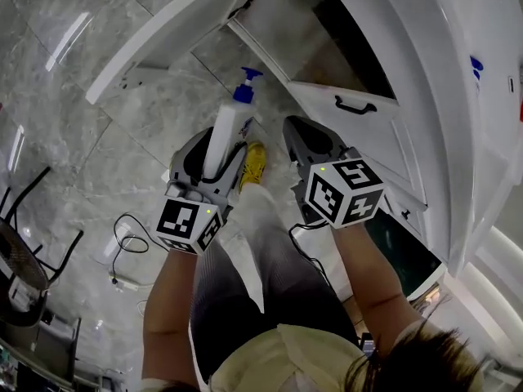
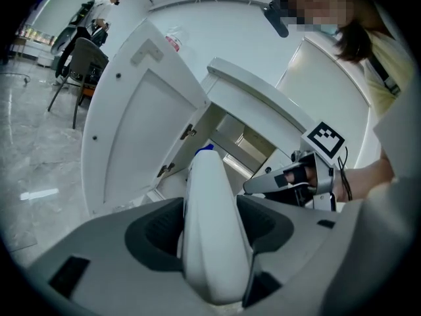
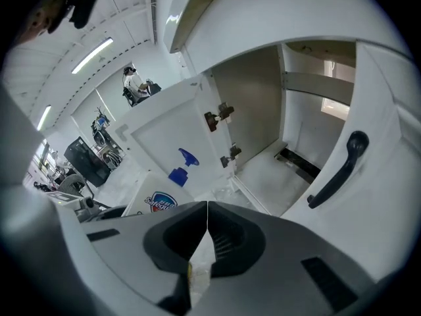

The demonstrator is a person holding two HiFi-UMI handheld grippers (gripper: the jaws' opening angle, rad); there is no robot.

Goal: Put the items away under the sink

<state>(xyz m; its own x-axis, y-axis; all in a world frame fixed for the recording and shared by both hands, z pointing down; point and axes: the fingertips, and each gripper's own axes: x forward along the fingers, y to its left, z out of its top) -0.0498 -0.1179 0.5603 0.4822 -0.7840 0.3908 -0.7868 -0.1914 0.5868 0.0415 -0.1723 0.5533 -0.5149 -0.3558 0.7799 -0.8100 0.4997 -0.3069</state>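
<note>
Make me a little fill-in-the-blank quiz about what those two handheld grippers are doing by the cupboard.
1. The left gripper is shut on a white bottle whose pump top is coloured ____.
2. The right gripper, jaws together, holds ____.
3. The cabinet door with the black handle stands ____.

Missing words: blue; nothing; open.

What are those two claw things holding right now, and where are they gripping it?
The left gripper holds a white pump bottle, jaws clamped on its lower body, below the blue pump. The right gripper holds nothing; its jaws are shut together.
</note>
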